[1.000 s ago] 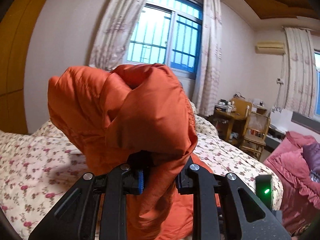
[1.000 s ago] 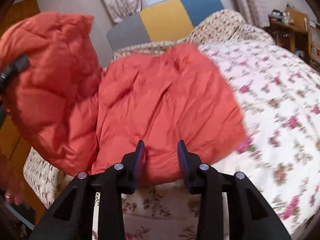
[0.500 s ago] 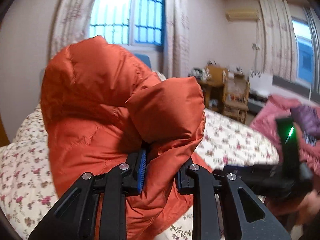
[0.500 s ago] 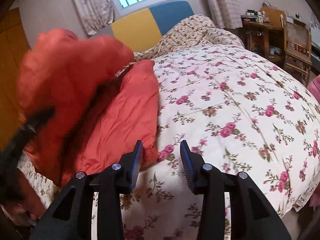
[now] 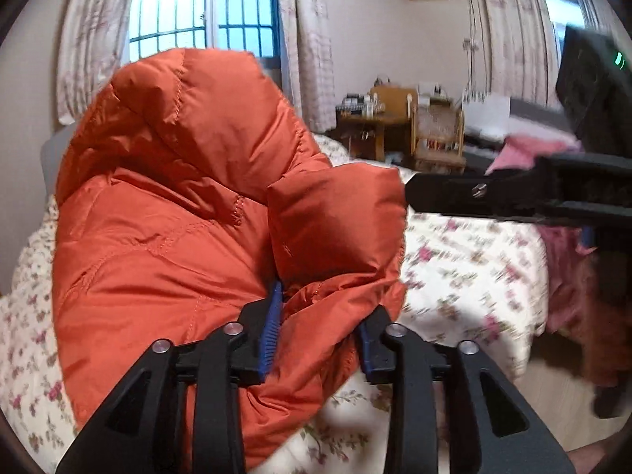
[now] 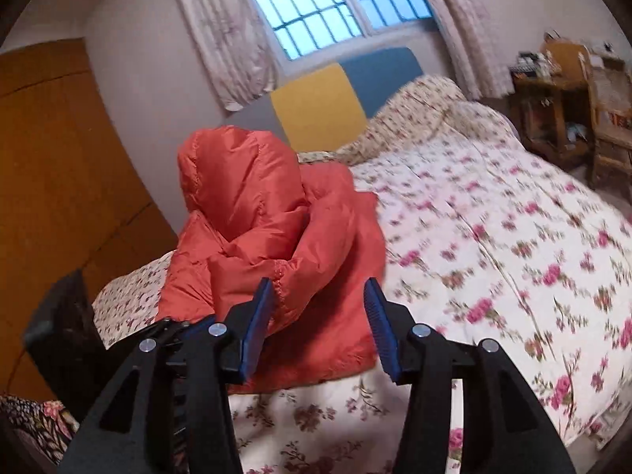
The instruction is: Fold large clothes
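Note:
An orange puffy jacket (image 5: pixel 177 237) sits heaped on the flowered bedspread (image 6: pixel 493 268) near the bed's left edge, its hood (image 6: pixel 237 181) standing up. My left gripper (image 5: pixel 318 316) has a fold of the jacket between its blue pads; its jaws are opening and the cloth lies loosely between them. My right gripper (image 6: pixel 320 316) hovers just in front of the jacket's near edge. Its jaws are opening too, with nothing pressed between them. In the left wrist view the right gripper's black finger (image 5: pixel 493 193) reaches in from the right, close to the jacket.
A headboard (image 6: pixel 335 94) of yellow and blue panels stands under the barred window (image 6: pixel 331 8). A wooden wardrobe (image 6: pixel 47 181) is at the left. A wooden desk and chair (image 5: pixel 403 130) stand past the bed, and pink bedding (image 5: pixel 561 268) lies beside it.
The left gripper has come down to the bed with the jacket and its jaws have widened. The right gripper has backed off from the jacket's hem and spread its jaws.

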`<state>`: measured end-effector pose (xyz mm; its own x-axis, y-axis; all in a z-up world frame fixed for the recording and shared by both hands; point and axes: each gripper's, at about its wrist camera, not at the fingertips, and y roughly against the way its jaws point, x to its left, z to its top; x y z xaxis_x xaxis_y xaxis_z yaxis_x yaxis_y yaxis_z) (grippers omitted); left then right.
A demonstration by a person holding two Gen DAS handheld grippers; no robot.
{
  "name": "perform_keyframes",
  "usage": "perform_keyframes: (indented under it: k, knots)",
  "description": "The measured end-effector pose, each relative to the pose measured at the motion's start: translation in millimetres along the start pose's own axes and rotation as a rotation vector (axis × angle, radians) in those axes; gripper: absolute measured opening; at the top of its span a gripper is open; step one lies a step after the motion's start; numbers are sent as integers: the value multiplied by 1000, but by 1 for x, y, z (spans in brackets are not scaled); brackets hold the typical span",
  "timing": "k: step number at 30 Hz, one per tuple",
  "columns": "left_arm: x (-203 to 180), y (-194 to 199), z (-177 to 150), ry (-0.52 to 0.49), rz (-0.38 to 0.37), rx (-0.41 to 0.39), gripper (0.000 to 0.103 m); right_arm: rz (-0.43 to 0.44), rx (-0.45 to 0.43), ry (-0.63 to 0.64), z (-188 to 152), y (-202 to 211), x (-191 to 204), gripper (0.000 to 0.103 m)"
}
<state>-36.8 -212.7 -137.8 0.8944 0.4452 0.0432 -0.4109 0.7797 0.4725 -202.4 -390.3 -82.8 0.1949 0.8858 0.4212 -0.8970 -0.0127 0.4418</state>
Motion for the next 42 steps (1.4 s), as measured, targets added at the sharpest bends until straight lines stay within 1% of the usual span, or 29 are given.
perform_keyframes:
  k: [1, 2, 3, 4, 6, 7, 8, 10, 11, 13, 15, 16, 19, 22, 26, 30, 32, 33, 35, 37, 39, 40, 42]
  knots:
    - [5, 9, -1, 17, -46, -10, 53, 20, -2, 7, 1, 0, 4, 48]
    - [7, 16, -2, 33, -76, -14, 64, 37, -2, 13, 4, -3, 7, 48]
    - [12, 26, -4, 57, -98, -27, 64, 61, -4, 27, 6, -4, 13, 48]
    - [16, 34, -5, 77, -99, -42, 64, 76, -8, 42, 8, -5, 18, 48]
    - [30, 53, -8, 127, -60, -82, 64, 112, -7, 69, 12, -11, 28, 49]
    - [38, 62, -9, 161, -41, -111, 64, 127, 1, 82, 13, -15, 33, 54]
    - [50, 69, -10, 209, -5, -135, 64, 133, 9, 91, 14, -21, 36, 56]
    - [77, 74, -10, 290, 105, -146, 64, 125, 23, 119, 15, -31, 42, 55]
    - [88, 74, -11, 330, 145, -143, 64, 113, 35, 133, 15, -36, 43, 38]
    - [123, 71, -13, 469, 218, -132, 64, 88, 74, 128, 15, -47, 40, 20]
    - [145, 66, -12, 559, 263, -138, 64, 87, 86, 88, 14, -50, 31, 15]
    - [154, 62, -11, 579, 289, -125, 64, 81, 92, 71, 12, -51, 26, 13]
    - [159, 49, -5, 570, 309, -100, 64, 71, 119, 22, 4, -51, 12, 11]
    - [148, 33, 5, 516, 287, -86, 64, 53, 135, -17, -3, -52, 1, 11]
    - [141, 19, 13, 477, 255, -67, 64, 49, 153, -58, -9, -54, -12, 11]
    - [132, 3, 21, 409, 252, -32, 64, 19, 180, -83, -21, -62, -24, 12]
    - [129, -4, 22, 396, 247, -23, 65, 10, 198, -112, -31, -70, -33, 13]
    - [126, -8, 21, 380, 247, -17, 65, 8, 206, -133, -40, -74, -38, 14]
    - [112, -18, 20, 317, 264, 2, 66, -1, 201, -145, -47, -78, -43, 15]
    - [102, -24, 17, 270, 290, 3, 68, -23, 197, -136, -46, -76, -41, 16]
    - [105, -22, 18, 293, 295, 6, 68, -54, 192, -126, -37, -68, -36, 24]
    - [109, -20, 20, 316, 285, 5, 68, -68, 172, -118, -32, -61, -35, 29]
    - [116, -16, 23, 351, 269, 4, 70, -82, 101, -103, -18, -42, -30, 29]
